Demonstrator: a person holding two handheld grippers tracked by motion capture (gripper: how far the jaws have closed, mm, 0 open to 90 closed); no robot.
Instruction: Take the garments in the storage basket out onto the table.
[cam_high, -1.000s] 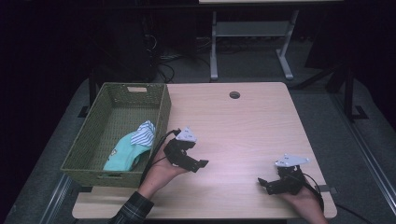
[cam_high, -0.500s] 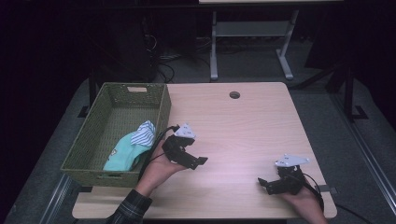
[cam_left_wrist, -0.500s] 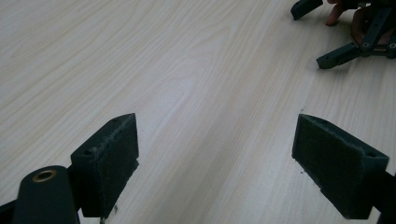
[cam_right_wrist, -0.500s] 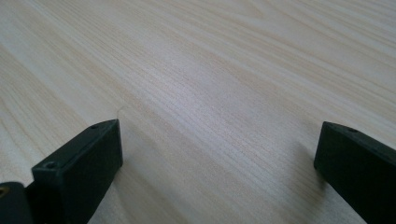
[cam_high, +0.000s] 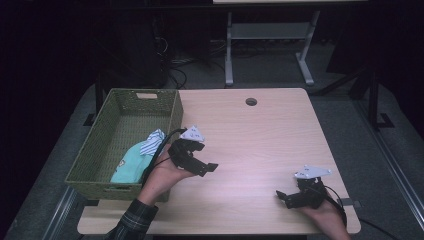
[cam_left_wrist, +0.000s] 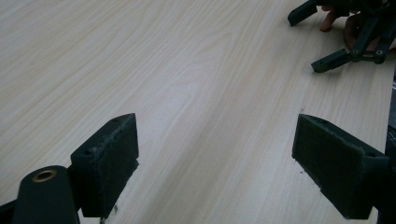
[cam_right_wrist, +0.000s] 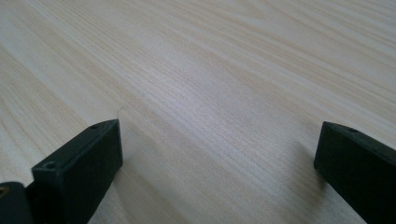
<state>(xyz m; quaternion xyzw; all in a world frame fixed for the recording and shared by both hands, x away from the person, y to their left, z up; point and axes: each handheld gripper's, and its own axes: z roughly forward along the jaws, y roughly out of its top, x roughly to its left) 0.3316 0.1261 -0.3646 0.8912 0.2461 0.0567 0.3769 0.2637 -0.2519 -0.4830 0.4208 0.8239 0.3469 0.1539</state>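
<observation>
At the left of the high view, a green woven rectangular basket (cam_high: 93, 150) sits on the pale wood-grain surface (cam_high: 260, 135), with a turquoise cloth (cam_high: 128, 165) and a blue-and-white striped cloth (cam_high: 151, 142) lying in its lower right part. Just right of the basket, the left gripper (cam_high: 202, 167) hangs over the bare wood, its jaws spread wide with nothing between them. In the lower right, the right gripper (cam_high: 285, 196) rests low over the wood near the front edge, jaws likewise spread and empty.
</observation>
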